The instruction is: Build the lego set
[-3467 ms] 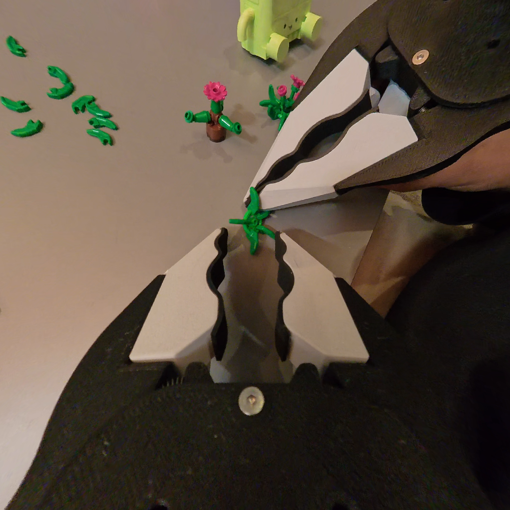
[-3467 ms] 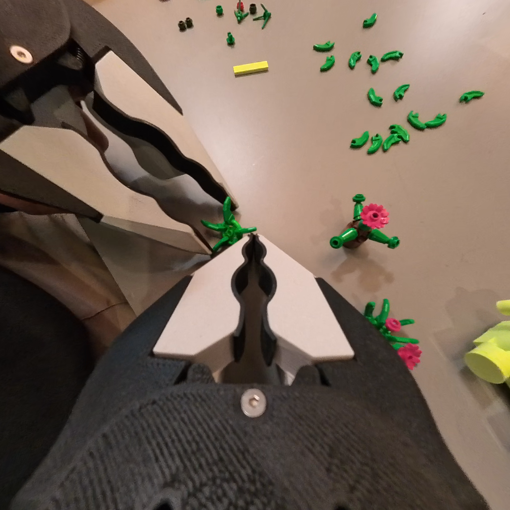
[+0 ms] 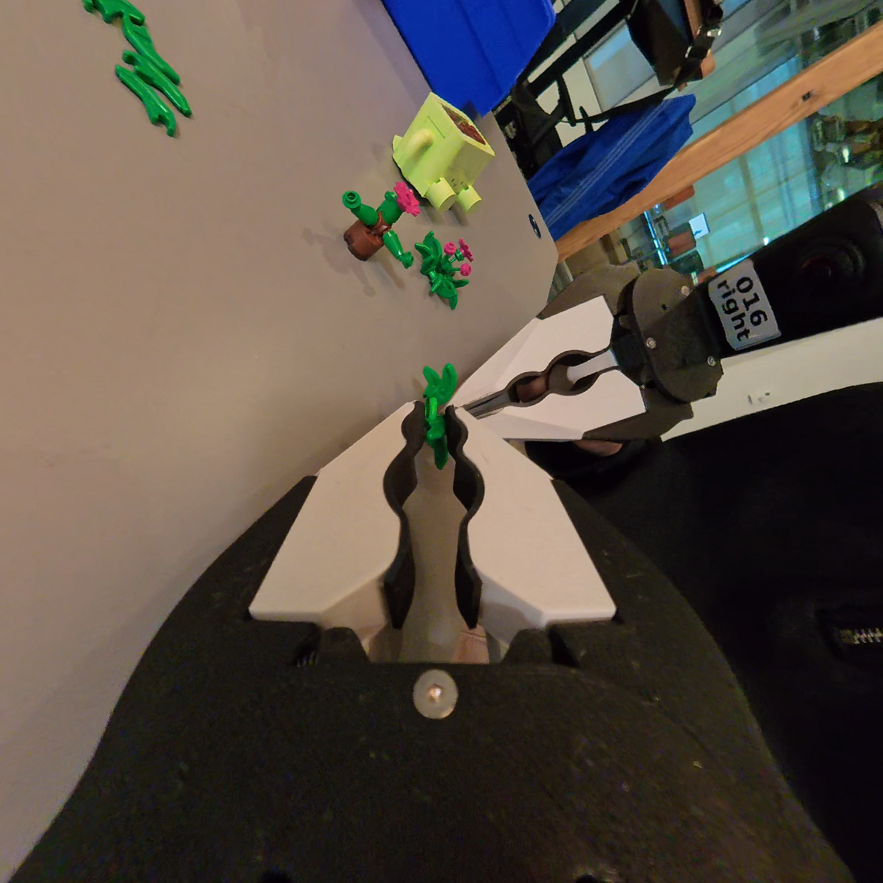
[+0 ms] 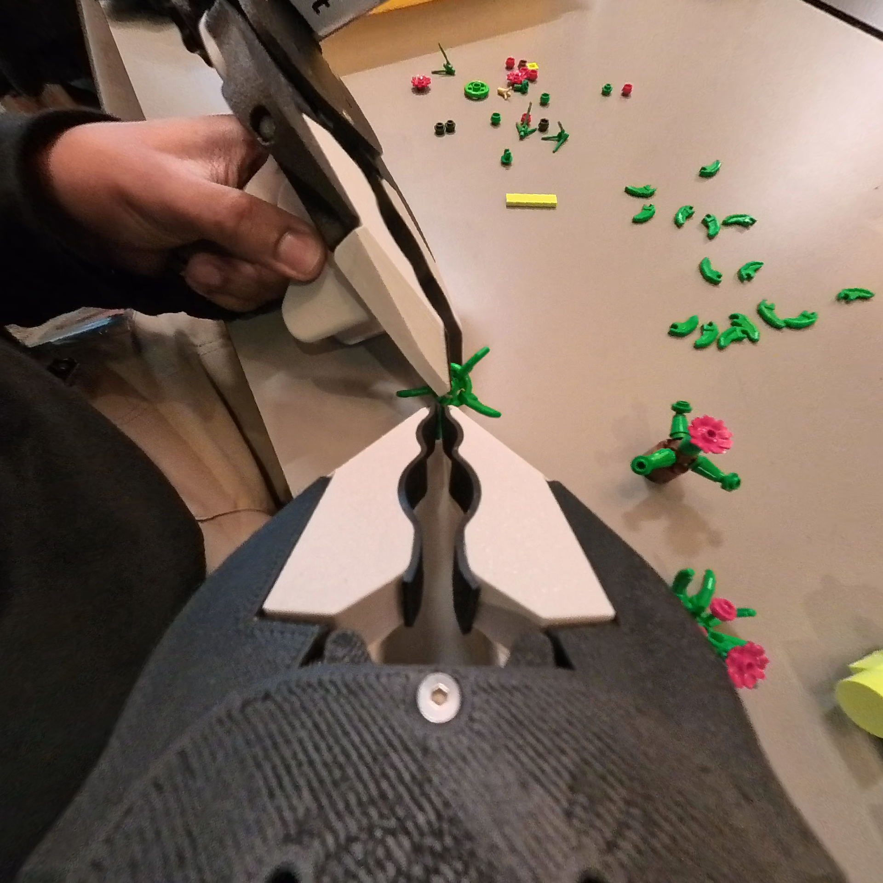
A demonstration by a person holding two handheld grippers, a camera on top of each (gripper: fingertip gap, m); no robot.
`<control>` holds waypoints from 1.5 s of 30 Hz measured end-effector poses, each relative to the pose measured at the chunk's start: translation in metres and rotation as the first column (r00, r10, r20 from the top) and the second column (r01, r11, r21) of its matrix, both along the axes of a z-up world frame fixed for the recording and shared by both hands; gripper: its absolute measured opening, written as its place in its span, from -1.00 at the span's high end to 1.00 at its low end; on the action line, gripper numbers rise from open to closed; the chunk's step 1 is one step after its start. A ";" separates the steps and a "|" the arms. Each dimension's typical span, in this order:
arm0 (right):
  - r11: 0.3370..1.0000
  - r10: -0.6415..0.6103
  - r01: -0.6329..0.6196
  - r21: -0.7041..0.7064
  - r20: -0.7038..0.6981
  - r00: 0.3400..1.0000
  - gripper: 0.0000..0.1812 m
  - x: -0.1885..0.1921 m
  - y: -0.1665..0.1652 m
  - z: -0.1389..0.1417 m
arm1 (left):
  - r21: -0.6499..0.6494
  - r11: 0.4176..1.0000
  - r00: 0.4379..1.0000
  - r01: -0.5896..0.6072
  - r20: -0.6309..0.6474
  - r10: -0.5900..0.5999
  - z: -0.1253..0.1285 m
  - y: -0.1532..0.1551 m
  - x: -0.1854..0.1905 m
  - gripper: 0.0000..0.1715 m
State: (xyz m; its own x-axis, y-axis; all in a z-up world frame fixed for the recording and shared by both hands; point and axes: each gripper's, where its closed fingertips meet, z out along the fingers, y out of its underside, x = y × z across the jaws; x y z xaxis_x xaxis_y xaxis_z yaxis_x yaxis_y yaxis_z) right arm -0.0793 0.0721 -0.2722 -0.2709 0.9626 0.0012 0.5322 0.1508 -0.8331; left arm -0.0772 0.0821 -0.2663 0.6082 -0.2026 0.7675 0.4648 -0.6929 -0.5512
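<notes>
Tabletop (image 4: 597, 296) edge runs close on the person's side, just behind both grippers, so the pinched piece hangs above the table's near margin with open beige surface ahead of it. Left gripper (image 3: 436, 420) is closed on a green leafy stem piece (image 3: 437, 411), its tips clamping the piece's middle while leaves stick out above and below. Right gripper (image 4: 439, 420) has its fingers pressed nearly together on the same piece (image 4: 461, 387), gripping a thin stalk at its lower end; the two sets of tips almost touch. A hand (image 4: 157, 210) holds the left gripper's handle.

Near the right gripper stands a brown pot with green stems and a pink flower (image 4: 683, 449), and just beside the gripper's body lies a small green cluster with pink blooms (image 4: 721, 626). A lime-green boxy model (image 3: 442, 157) sits beyond them. Curved green leaf pieces (image 4: 736, 325) are scattered well apart, with a yellow flat bar (image 4: 531, 200) and tiny mixed parts (image 4: 521, 81) farther off.

Past the table's far edge are blue bins (image 3: 468, 43) and a wooden beam (image 3: 716, 143).
</notes>
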 end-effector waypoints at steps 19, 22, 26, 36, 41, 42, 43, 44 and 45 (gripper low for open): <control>0.985 -0.084 0.064 -0.160 -0.125 0.989 0.76 -0.003 0.009 0.026 | 0.246 0.964 0.953 -0.100 0.304 0.022 0.051 -0.002 -0.016 0.94; 0.932 -0.095 0.017 -0.362 -0.200 0.975 0.70 -0.003 0.004 0.045 | 0.292 0.951 0.945 -0.098 0.328 -0.003 0.059 -0.003 -0.013 0.94; 0.772 -0.096 -0.092 -0.629 -0.259 0.961 0.70 0.001 -0.001 0.061 | 0.326 0.941 0.939 -0.088 0.343 -0.031 0.065 -0.005 -0.008 0.94; 0.773 -0.110 -0.109 -0.625 -0.301 0.947 0.90 0.002 -0.003 0.067 | 0.372 0.927 0.930 -0.055 0.356 -0.087 0.072 -0.008 0.003 0.94; 0.764 -0.111 -0.110 -0.635 -0.298 0.948 0.92 0.002 -0.003 0.067 | 0.372 0.927 0.930 -0.053 0.358 -0.090 0.072 -0.008 0.004 0.94; 0.762 -0.106 -0.115 -0.637 -0.298 0.948 0.93 0.003 -0.003 0.067 | 0.372 0.927 0.926 -0.050 0.365 -0.096 0.073 -0.008 0.004 0.94; 0.756 -0.096 -0.128 -0.641 -0.303 0.948 0.93 0.004 -0.004 0.068 | 0.372 0.927 0.918 -0.046 0.382 -0.107 0.074 -0.009 0.005 0.94; 0.748 -0.085 -0.143 -0.648 -0.306 0.948 0.93 0.005 -0.005 0.070 | 0.366 0.930 0.907 -0.045 0.405 -0.116 0.075 -0.009 0.005 0.95; 0.740 -0.073 -0.155 -0.654 -0.308 0.949 0.93 0.005 -0.007 0.070 | 0.361 0.932 0.894 -0.044 0.429 -0.124 0.075 -0.009 0.005 0.95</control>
State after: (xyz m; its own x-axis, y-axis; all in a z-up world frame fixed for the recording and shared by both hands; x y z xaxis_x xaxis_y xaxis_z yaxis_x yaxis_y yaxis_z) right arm -0.0739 0.0655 -0.2019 -0.4061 0.7330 -0.5457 0.2521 -0.4841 -0.8379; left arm -0.0725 0.0727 -0.1910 0.2114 -0.5264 0.8235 0.6913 -0.5151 -0.5067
